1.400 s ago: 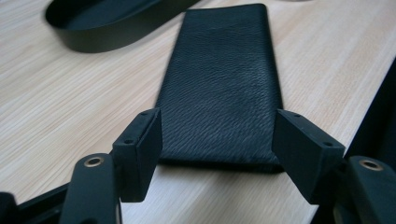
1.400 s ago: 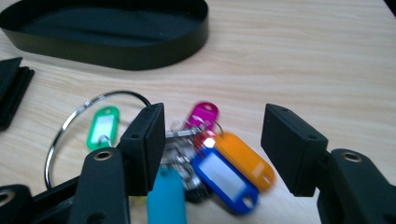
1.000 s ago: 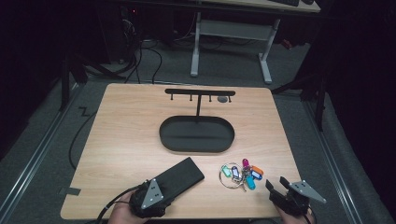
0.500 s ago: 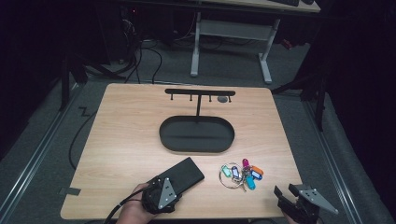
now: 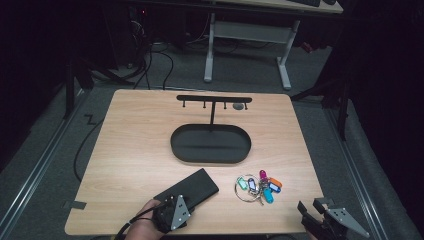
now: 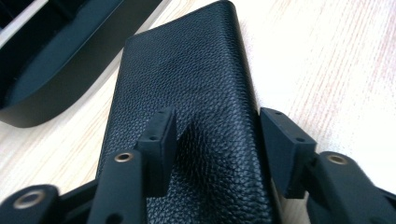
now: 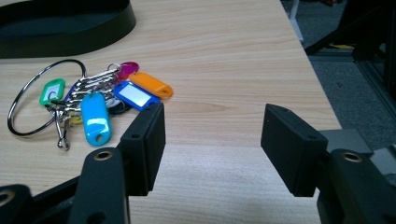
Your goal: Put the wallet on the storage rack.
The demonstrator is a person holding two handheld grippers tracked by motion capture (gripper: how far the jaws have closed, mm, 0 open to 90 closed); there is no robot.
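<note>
A black leather wallet (image 5: 192,186) lies slantwise near the table's front edge. My left gripper (image 5: 172,207) is at its near end. In the left gripper view the jaws have just been closing on the wallet (image 6: 187,79). One pad rests on the leather and the other is against the wallet's right edge, with the leather bulging between them (image 6: 217,123). A bunch of keys (image 5: 259,187) with coloured tags on a wire ring lies right of the wallet. My right gripper (image 5: 309,209) hovers at the front right corner. It stands open (image 7: 215,121) and empty, with the keys (image 7: 93,107) ahead to its left.
A black oval tray (image 5: 175,145) sits mid-table, with a black T-shaped hook stand (image 5: 214,98) rising from it. The tray's wall (image 7: 65,32) lies beyond the keys. The table's right edge (image 7: 322,93) drops to grey floor close to my right gripper.
My right gripper has drifted a little to the right and toward the near edge. The left gripper has stayed at the wallet's near end.
</note>
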